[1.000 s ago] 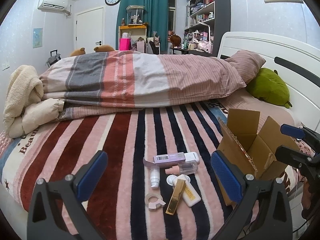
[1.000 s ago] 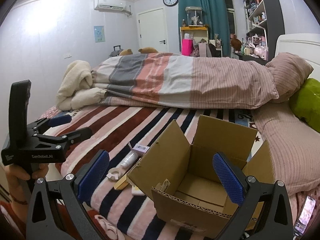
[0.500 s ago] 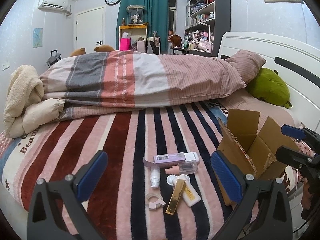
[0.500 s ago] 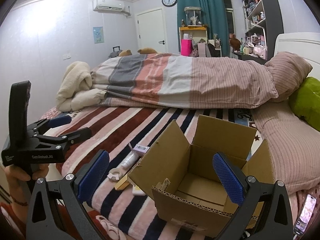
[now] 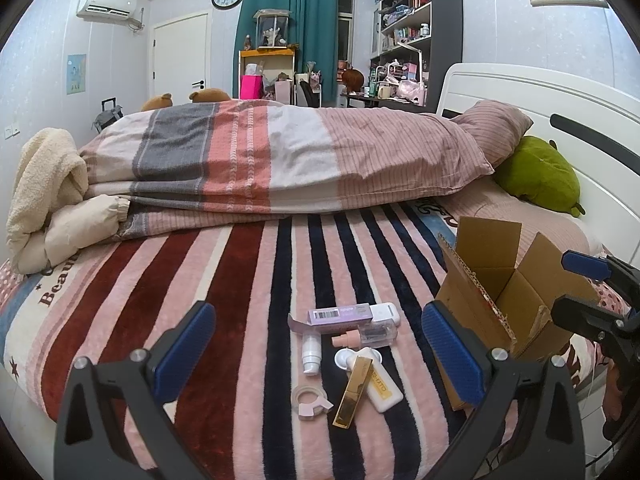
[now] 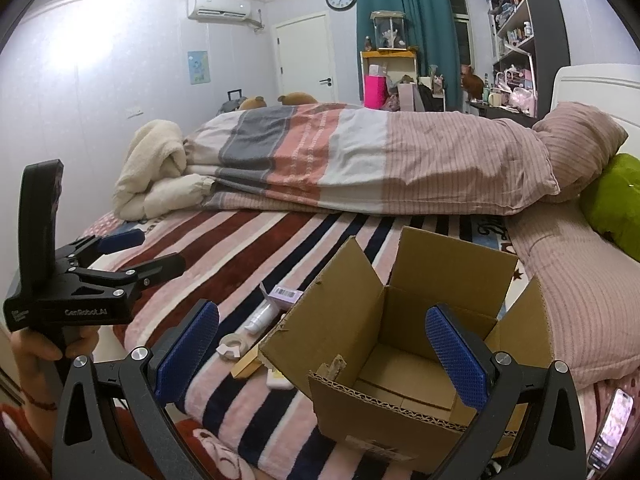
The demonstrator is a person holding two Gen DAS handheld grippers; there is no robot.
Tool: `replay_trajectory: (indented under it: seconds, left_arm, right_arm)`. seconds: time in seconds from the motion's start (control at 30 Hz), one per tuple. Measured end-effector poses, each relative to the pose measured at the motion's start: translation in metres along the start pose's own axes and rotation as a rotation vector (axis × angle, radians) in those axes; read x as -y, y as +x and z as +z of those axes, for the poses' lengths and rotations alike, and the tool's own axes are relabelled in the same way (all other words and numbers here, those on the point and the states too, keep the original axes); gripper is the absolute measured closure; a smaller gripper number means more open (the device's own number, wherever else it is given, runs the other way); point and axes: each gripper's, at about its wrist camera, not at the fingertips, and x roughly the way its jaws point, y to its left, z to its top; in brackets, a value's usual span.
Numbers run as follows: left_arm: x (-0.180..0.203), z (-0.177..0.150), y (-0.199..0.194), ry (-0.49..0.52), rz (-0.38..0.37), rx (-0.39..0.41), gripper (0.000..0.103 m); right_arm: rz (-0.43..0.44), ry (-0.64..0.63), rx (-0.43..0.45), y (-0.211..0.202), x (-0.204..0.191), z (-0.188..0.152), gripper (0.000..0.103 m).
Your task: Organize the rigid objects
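Observation:
A cluster of small items lies on the striped blanket: a purple carton (image 5: 338, 314), a white tube (image 5: 311, 354), a clear bottle with a pink pump (image 5: 370, 335), a gold stick (image 5: 353, 392), a white flat bottle (image 5: 382, 388) and a tape ring (image 5: 309, 400). An open cardboard box (image 5: 492, 292) (image 6: 404, 344) stands to their right, empty. My left gripper (image 5: 316, 350) is open, hovering in front of the cluster. My right gripper (image 6: 322, 354) is open before the box. The purple carton (image 6: 285, 294), tube (image 6: 262, 316) and tape ring (image 6: 231, 345) also show left of the box.
A folded striped duvet (image 5: 280, 168) and a cream blanket (image 5: 44, 192) lie across the back of the bed. A green plush (image 5: 538, 176) and a pillow (image 5: 496, 136) rest by the headboard. A phone (image 6: 610, 428) sits at the bed's right edge.

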Motion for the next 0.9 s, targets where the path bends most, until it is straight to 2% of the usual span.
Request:
replay_trajectory:
  seconds: [0.5,0.73,0.9]
  left_arm:
    - [-0.004,0.0,-0.001,-0.012,-0.009,0.007,0.0]
    - [-0.032,-0.003,-0.005,-0.038,-0.036,0.025,0.0]
    - [-0.062,-0.006,-0.003,-0.071,-0.006,0.04,0.0]
  right_arm:
    - [0.002,-0.008,-0.003,0.0,-0.003,0.001,0.0]
    - [-0.037,-0.089,0.02,-0.006,-0.033,0.01,0.0]
    - [0.019,-0.191,-0.003,0.005,-0.075,0.011,0.016]
